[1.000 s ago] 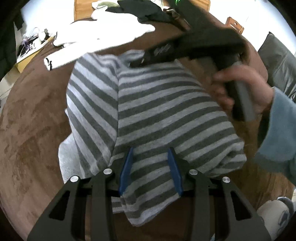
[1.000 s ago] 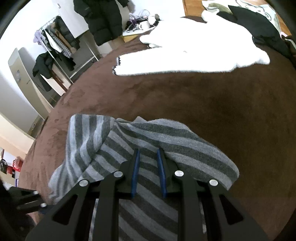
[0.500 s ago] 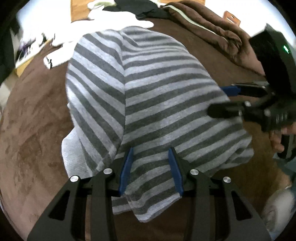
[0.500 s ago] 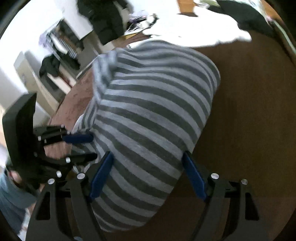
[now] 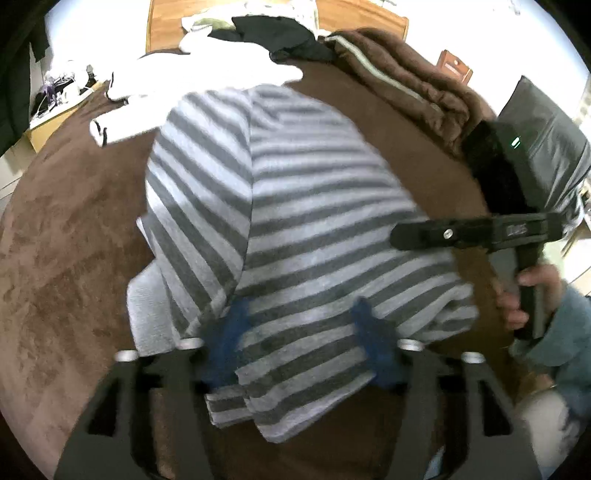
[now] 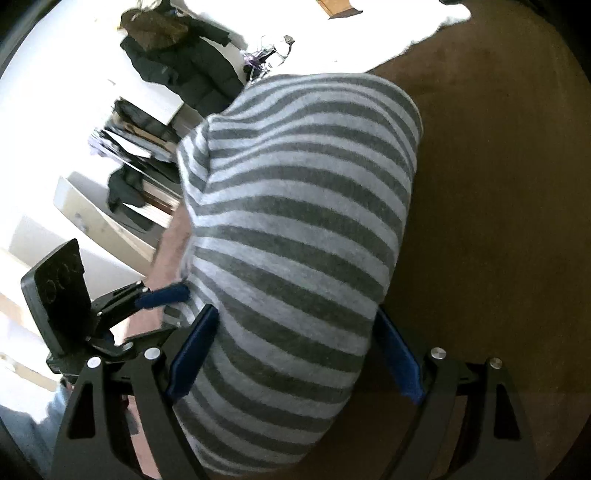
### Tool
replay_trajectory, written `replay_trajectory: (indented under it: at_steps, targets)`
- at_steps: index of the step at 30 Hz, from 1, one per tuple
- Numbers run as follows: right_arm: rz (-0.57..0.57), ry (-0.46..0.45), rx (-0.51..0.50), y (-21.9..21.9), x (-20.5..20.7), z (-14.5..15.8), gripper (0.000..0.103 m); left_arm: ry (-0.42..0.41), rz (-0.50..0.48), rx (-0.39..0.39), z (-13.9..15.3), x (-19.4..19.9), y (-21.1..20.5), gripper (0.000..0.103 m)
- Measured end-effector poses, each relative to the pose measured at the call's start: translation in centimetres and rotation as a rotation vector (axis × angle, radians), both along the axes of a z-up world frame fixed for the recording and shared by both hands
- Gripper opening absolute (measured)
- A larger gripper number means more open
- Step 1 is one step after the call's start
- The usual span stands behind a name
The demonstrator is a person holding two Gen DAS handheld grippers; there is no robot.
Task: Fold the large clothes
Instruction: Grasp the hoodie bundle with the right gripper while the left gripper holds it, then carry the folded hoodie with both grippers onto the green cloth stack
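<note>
Grey-and-white striped garment (image 5: pixel 306 236) lies folded in a thick, rounded bundle on the brown bed cover (image 5: pixel 66 258), about mid-bed, its near hem toward the cameras and a plain grey inner layer showing at its left edge. Left gripper (image 5: pixel 299 339) sits at the near hem; its blue pads (image 5: pixel 225 339) are blurred and spread to either side of the hem, jaws opening, the cloth lying between them but not pinched so far as the blur allows. Right gripper (image 6: pixel 295 354) is over the bundle's other near side, jaws wide and opening a little more; its blue pads (image 6: pixel 192 354) flank the folded roll, the left one just beside the cloth, the right one apart from it, nothing clamped. From the left wrist view the right gripper (image 5: pixel 472 230) shows side-on at the right of the bundle, carried by a hand (image 5: pixel 524 295) with a pale blue sleeve (image 5: pixel 561 332). From the right wrist view the left gripper (image 6: pixel 162 306) is at the near left, one blue pad against the bundle's edge. Far side of the bed: a white garment (image 5: pixel 192 85), dark clothes (image 5: pixel 273 33), a rolled brown blanket (image 5: pixel 413 88). A dark coat (image 6: pixel 177 59) hangs on the far wall, with a loaded clothes rack (image 6: pixel 133 155) below it.
</note>
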State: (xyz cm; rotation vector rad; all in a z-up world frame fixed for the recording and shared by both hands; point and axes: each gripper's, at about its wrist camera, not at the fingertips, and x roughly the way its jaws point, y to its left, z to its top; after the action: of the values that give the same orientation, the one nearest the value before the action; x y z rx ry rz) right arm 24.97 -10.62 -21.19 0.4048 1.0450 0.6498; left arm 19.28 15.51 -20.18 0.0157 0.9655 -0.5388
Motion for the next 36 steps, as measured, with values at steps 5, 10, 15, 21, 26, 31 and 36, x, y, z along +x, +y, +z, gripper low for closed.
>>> replay_trajectory:
  at_steps: [5, 10, 15, 21, 26, 31, 36]
  targets:
    - [-0.037, 0.035, 0.145, -2.8, 1.5, 0.5, 0.084, -0.044, 0.057, -0.041, 2.9, 1.6, 2.1, 0.094]
    - [-0.059, 0.073, 0.219, -3.8, 2.7, -0.1, 0.084, 0.065, 0.143, -0.111, 1.1, 5.5, 5.6, 0.095]
    - [-0.036, 0.111, 0.237, -3.2, 3.4, -1.1, 0.086, 0.181, 0.135, -0.193, -2.6, 8.4, 6.8, 0.087]
    - [-0.021, 0.128, 0.261, -2.8, 4.2, -1.9, 0.087, 0.299, 0.101, -0.267, -6.3, 10.6, 7.2, 0.087]
    - [-0.016, 0.133, 0.296, -2.5, 4.6, -2.6, 0.088, 0.371, 0.084, -0.38, -8.6, 11.3, 7.7, 0.092]
    - [-0.006, 0.122, 0.314, -2.1, 5.1, -2.8, 0.093, 0.38, 0.081, -0.515, -9.4, 11.5, 8.2, 0.096]
    - [-0.017, 0.107, 0.281, -1.3, 5.3, -2.7, 0.092, 0.403, 0.027, -0.608, -9.6, 11.9, 6.6, 0.094]
